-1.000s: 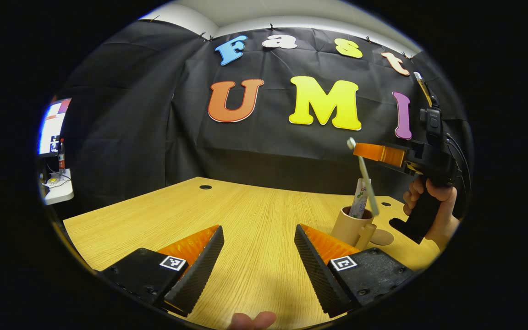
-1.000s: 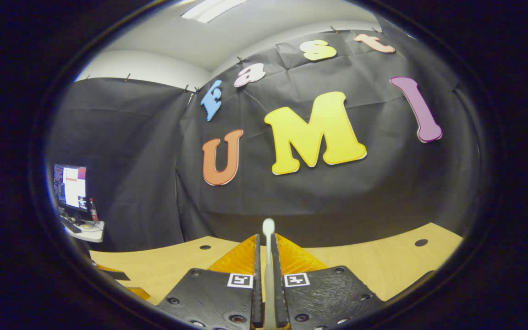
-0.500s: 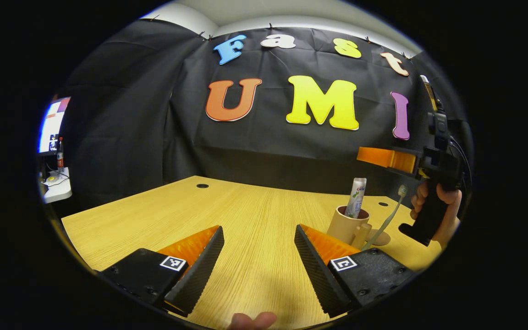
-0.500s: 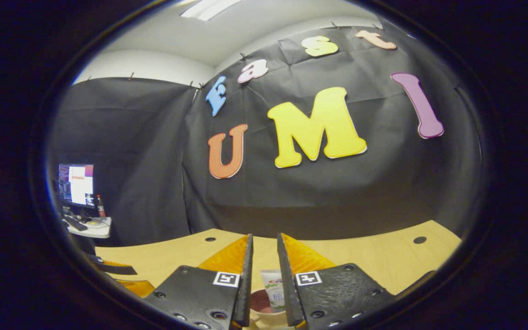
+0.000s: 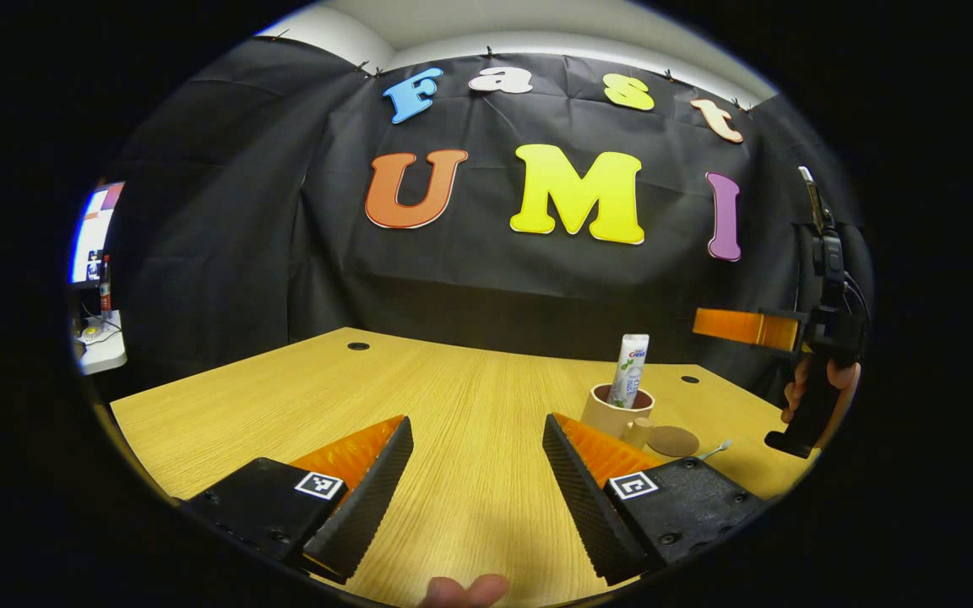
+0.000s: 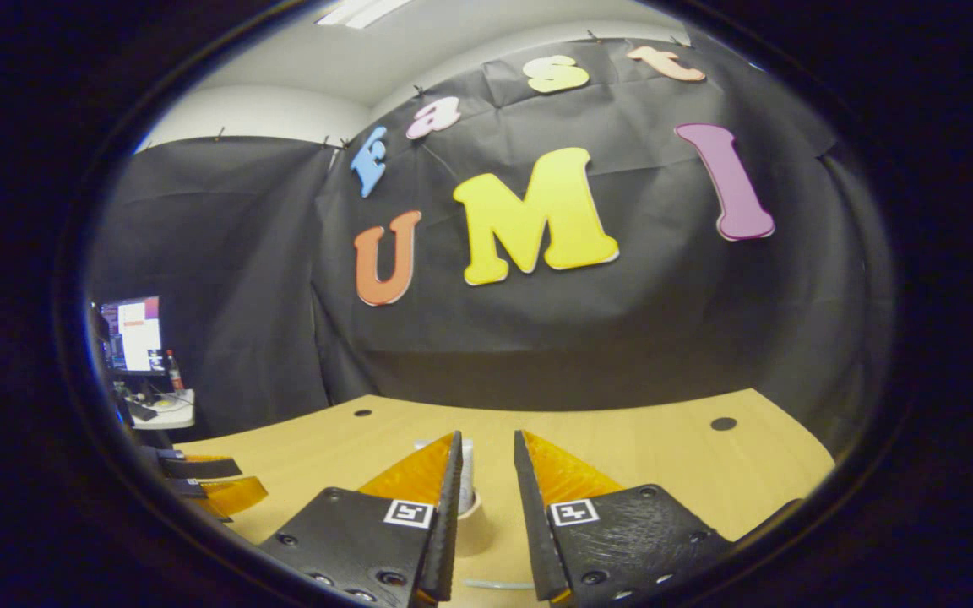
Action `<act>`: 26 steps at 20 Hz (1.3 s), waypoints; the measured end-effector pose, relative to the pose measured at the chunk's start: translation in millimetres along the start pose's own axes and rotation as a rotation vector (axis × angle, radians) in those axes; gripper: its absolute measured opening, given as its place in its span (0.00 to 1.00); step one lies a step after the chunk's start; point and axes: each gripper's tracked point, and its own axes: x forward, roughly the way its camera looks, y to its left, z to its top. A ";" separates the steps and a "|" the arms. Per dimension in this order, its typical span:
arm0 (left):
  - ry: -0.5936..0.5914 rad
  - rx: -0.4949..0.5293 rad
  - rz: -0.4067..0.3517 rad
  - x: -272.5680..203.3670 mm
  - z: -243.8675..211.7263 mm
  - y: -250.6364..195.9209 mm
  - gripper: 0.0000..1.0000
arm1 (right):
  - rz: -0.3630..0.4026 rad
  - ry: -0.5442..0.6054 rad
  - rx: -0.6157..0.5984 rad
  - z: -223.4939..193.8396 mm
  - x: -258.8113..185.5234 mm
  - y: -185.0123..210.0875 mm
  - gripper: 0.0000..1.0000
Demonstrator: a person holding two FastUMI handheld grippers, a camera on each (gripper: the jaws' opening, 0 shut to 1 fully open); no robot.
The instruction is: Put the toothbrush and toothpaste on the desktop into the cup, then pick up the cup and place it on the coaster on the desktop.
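Observation:
A beige cup [image 5: 609,412] stands on the wooden desk [image 5: 453,397] at the right, with the white toothpaste tube [image 5: 628,370] upright in it. The round brown coaster [image 5: 674,441] lies just right of the cup. The pale toothbrush [image 5: 715,448] lies flat on the desk past the coaster, outside the cup. My right gripper [image 5: 706,321], held by a hand [image 5: 824,384], hovers above and to the right of the cup. In the right gripper view, the right gripper [image 6: 487,436] is narrowly open and holds nothing, with the cup [image 6: 476,523], toothpaste [image 6: 467,469] and toothbrush [image 6: 495,584] below. My left gripper [image 5: 476,420] is open and low over the desk.
A side table with a monitor [image 5: 91,236] and a bottle stands far left beyond the desk. The desk has small cable holes [image 5: 358,346] near its back edge. In the right gripper view the left gripper [image 6: 208,477] sits low at the left.
The right gripper opened and let go of the toothbrush above the cup. The brush tipped out over the cup's side and now lies on the desk. The right gripper drew back to the right.

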 end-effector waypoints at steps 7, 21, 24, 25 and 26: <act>-0.015 -0.012 -0.065 -13.5 2.7 -24.8 0.98 | -0.268 0.254 0.229 -61.1 -49.0 -60.7 0.46; -0.051 -0.060 -0.168 -52.7 15.0 -45.1 0.98 | -0.663 0.634 0.406 -172.4 -29.2 -83.3 0.40; -0.066 -0.059 -0.163 -53.6 22.7 -42.7 0.98 | -0.611 0.673 0.381 -174.5 -23.7 -85.1 0.43; -0.068 -0.062 -0.163 -52.4 23.6 -42.3 0.98 | -0.572 0.695 0.368 -175.3 -23.8 -84.4 0.41; -0.066 -0.068 -0.165 -51.3 23.9 -43.3 0.98 | -0.523 0.725 0.329 -175.4 -26.7 -84.5 0.41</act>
